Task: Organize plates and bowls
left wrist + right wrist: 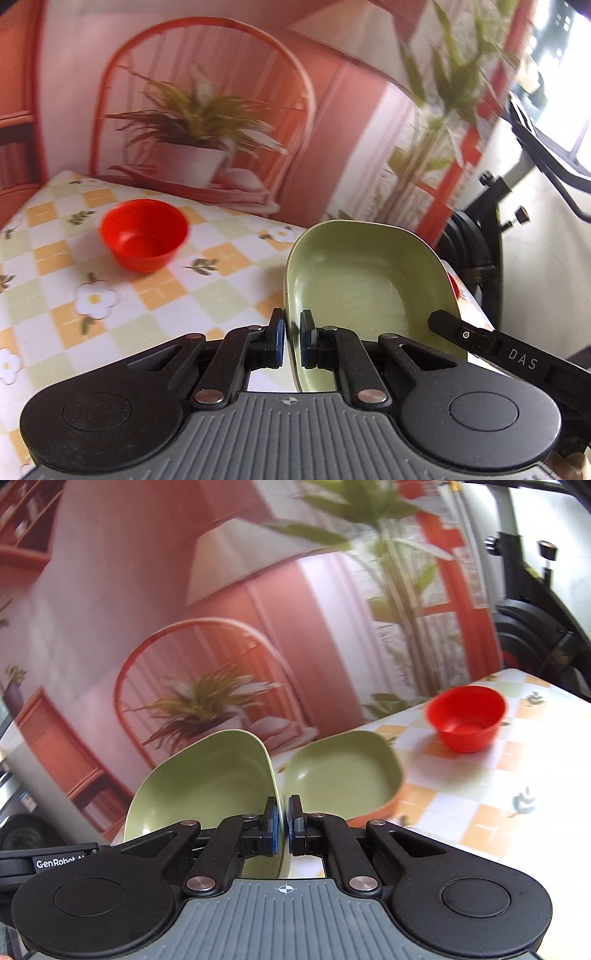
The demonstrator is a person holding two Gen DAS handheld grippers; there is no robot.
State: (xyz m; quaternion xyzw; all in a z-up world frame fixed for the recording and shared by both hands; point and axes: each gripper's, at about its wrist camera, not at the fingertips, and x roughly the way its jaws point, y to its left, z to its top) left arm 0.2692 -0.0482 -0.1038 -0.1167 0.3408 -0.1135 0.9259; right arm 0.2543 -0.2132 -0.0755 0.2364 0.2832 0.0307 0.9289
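Green melamine fills the near view of both cameras. The left claw [291, 341] is clamped on the rim of a green dish [365, 284], its blue pads [279, 341] pinching the near-left edge, so the dish hangs tilted above the tabletop [155, 295]. The right claw [282, 825] is likewise squeezed onto the rim of a second green dish [207, 786], which stands steeply on edge, hollow facing left. Just beyond that, in the right wrist view, a third green dish [343, 775] sits on something orange at the tabletop's near edge; what the orange thing is cannot be told. Farther out on the checked, flower-printed cloth a red bowl [144, 234] stands upright and alone, well apart from the dishes. Behind the tabletop hangs a printed backdrop [207, 122] of a potted plant and a pink room.
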